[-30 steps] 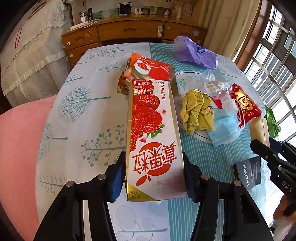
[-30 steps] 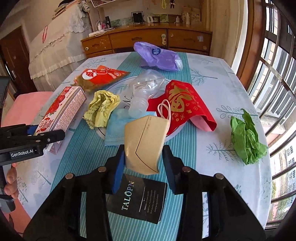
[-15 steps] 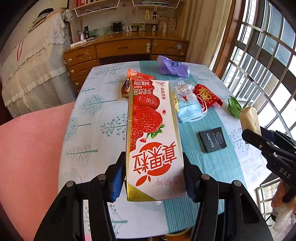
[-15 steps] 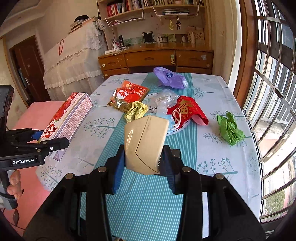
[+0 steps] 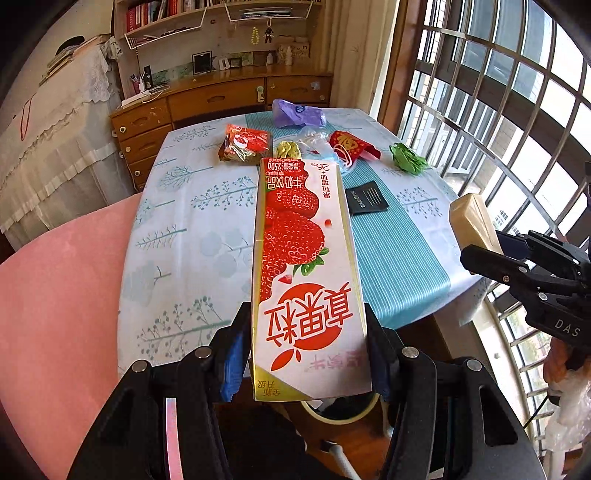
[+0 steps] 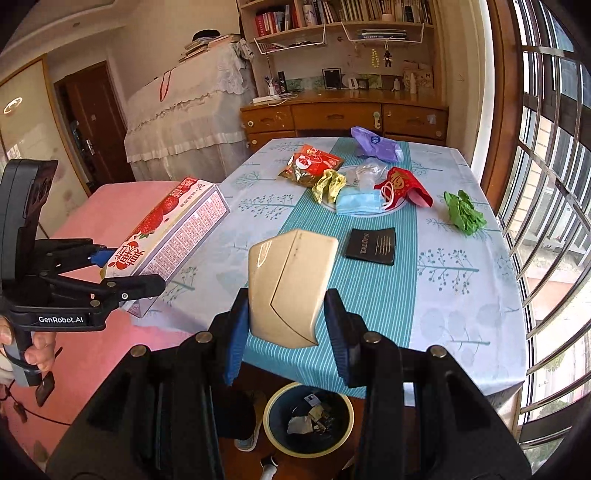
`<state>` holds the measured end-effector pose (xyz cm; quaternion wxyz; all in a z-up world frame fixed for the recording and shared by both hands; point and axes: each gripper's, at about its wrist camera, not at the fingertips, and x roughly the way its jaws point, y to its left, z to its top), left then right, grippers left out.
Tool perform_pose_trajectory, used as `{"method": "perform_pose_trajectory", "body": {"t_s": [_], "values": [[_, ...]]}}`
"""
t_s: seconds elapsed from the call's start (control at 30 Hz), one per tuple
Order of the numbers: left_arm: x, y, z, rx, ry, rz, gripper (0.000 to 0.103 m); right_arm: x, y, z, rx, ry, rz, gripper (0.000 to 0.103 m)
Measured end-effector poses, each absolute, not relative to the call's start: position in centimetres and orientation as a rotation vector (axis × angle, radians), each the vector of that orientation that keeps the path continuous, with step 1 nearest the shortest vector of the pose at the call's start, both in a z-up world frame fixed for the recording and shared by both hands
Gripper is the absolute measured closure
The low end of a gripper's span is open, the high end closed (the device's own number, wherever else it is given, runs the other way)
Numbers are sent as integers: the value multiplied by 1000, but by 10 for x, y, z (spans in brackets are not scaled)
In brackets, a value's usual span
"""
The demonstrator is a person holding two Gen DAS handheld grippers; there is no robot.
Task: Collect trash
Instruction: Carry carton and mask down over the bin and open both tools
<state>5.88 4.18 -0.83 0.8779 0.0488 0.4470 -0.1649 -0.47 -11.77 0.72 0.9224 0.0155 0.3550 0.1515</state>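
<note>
A home room — bookshelves (image 6: 332, 18), wooden dresser (image 6: 343, 118), clothed dining table (image 6: 461, 280).

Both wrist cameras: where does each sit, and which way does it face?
Left wrist: on the left gripper, facing down over the held milk carton toward the table; right gripper at right.
Right wrist: on the right gripper, holding a beige pouch; bin below, hand at left.
Shared: table, carton, pouch, bin.

Both wrist views angled down from off the near edge, sharing the littered table (image 5: 192, 236) (image 6: 461, 295).
</note>
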Motion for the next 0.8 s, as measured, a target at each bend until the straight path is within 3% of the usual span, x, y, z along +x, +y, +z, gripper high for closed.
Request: {"method": "perform_pose_trajectory", "body": {"t_s": [0.17, 0.43, 0.8], "values": [[20, 36, -53, 96, 965, -394, 47, -44, -114, -34, 12, 787, 319, 67], [-19, 12, -165, 169, 1076, -503, 47, -68, -110, -150, -35, 960, 305, 67], [-1, -21, -294, 245, 1244, -559, 47, -53, -122, -300, 13, 1161, 238, 67]]}}
